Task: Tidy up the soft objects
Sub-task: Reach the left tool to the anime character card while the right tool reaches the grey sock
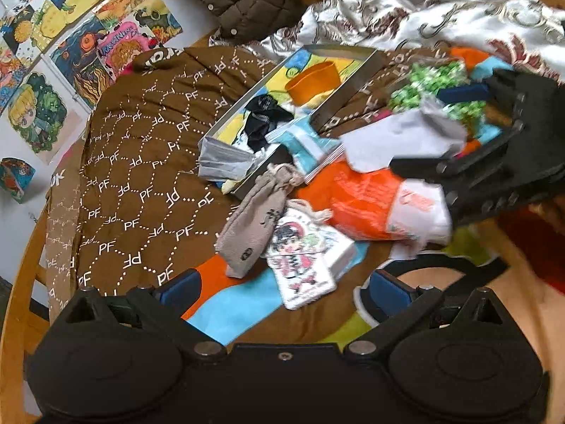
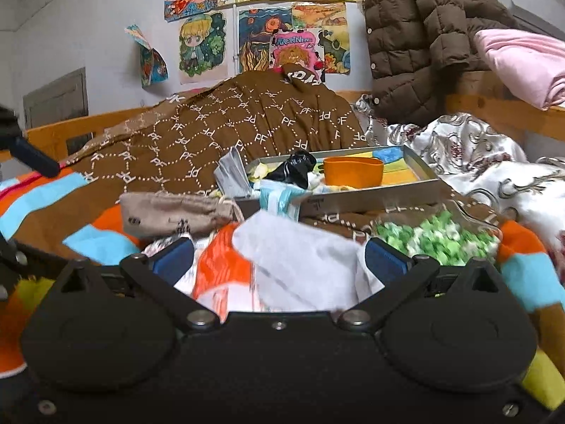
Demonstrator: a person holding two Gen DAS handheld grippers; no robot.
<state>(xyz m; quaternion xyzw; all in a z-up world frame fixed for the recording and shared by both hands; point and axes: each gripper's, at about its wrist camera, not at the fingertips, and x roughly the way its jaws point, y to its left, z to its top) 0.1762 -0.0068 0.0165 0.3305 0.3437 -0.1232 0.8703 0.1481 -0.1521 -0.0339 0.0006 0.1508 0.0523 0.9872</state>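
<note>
On the bed lies a metal tray (image 1: 348, 86) (image 2: 420, 169) holding an orange cup (image 1: 312, 80) (image 2: 353, 175) and a black cloth (image 1: 261, 120) (image 2: 293, 169). An orange-and-white plastic bag (image 1: 370, 205) (image 2: 222, 272) lies in front of it, with a white cloth (image 1: 399, 137) (image 2: 303, 258) on top. My right gripper (image 2: 279, 265) is open, its jaws on either side of the bag and white cloth. My left gripper (image 1: 282, 289) is open and empty above a cartoon-printed pouch (image 1: 307, 258), beside a beige drawstring pouch (image 1: 250, 226) (image 2: 173, 212).
A green-and-white knitted piece (image 1: 441, 88) (image 2: 438, 240) lies right of the tray. A brown patterned quilt (image 1: 141, 162) (image 2: 219, 134) covers the bed. A brown puffer jacket (image 2: 423, 35), silver floral fabric (image 1: 423, 24) and wooden bed rails (image 1: 21, 282) surround the area. Drawings hang on the wall.
</note>
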